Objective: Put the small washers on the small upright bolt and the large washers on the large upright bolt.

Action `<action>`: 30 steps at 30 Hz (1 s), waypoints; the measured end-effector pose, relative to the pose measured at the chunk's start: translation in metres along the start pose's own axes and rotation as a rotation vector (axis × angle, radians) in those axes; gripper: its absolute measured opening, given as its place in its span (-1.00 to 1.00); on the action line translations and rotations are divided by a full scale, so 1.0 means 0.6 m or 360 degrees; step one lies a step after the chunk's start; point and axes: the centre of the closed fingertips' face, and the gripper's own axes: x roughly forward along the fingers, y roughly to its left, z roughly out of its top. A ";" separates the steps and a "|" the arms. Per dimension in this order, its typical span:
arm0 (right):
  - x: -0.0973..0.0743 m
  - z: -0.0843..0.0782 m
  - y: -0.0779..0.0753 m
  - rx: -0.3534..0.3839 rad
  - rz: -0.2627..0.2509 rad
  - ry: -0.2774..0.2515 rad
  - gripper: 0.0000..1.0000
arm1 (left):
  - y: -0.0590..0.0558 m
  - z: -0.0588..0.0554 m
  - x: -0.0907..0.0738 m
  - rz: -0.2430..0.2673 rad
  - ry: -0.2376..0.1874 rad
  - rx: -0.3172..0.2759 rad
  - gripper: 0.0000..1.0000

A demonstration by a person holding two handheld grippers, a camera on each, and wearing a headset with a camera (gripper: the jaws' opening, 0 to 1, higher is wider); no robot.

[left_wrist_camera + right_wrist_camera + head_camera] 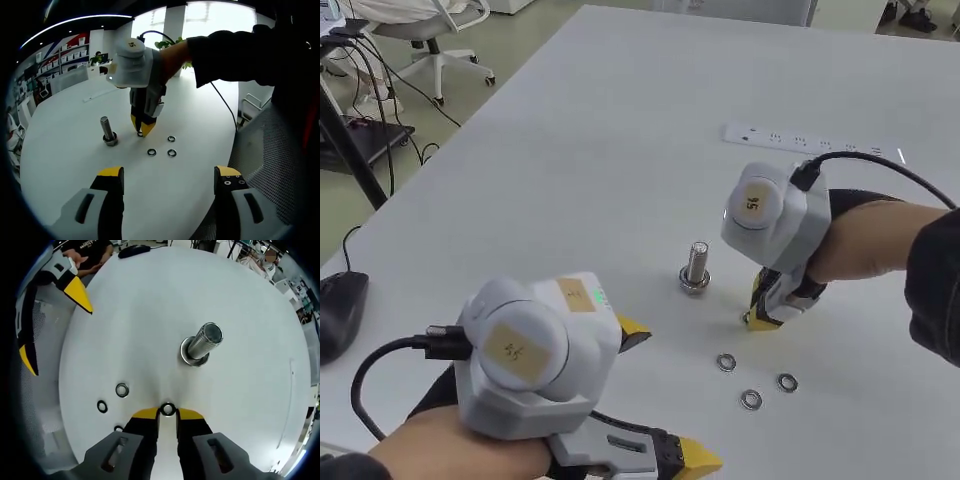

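— How is the right gripper [760,318] held?
— It is clasped in the right hand [865,240], whose wrist is bent so that the gripper is pointed steeply down. Its yellow tips are set at the table [570,150] just beside the bolt [696,266], on the side nearer the person. The jaws are drawn almost together, and a washer [168,409] is pinched between the tips at table level.
— And the left gripper [668,395]?
— It is held low in the left hand [450,450], well back from the bolt and aimed toward it. Its jaws are spread wide, and nothing is held between them.
— Where are the other washers found?
— Three loose washers [751,399] are laid flat on the table, nearer the person than the bolt and apart from one another. They are near the right gripper's tips, on the side away from the bolt. The bolt itself is stood upright, with a ring seen around its foot.
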 end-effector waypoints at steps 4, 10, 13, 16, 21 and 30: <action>-0.001 0.000 -0.001 -0.0001 0.0002 0.0001 -0.71 | 0.000 0.000 0.000 0.0001 0.0003 0.0002 0.46; -0.003 -0.003 0.004 0.0008 0.0007 0.0005 -0.71 | 0.000 0.000 0.001 -0.0003 0.0003 0.0003 0.46; -0.005 -0.006 0.005 0.0015 0.0006 0.0011 -0.71 | -0.001 0.000 0.001 -0.0006 0.0004 0.0003 0.46; -0.009 -0.008 0.007 0.0030 0.0008 0.0005 -0.71 | -0.002 0.001 0.002 -0.0008 0.0005 0.0007 0.46; -0.011 -0.014 0.010 0.0044 0.0010 0.0004 -0.71 | -0.003 0.001 0.003 -0.0010 0.0007 0.0015 0.47; -0.021 -0.032 0.014 0.0083 -0.0004 -0.0005 -0.72 | -0.008 -0.001 0.005 -0.0026 0.0015 0.0023 0.47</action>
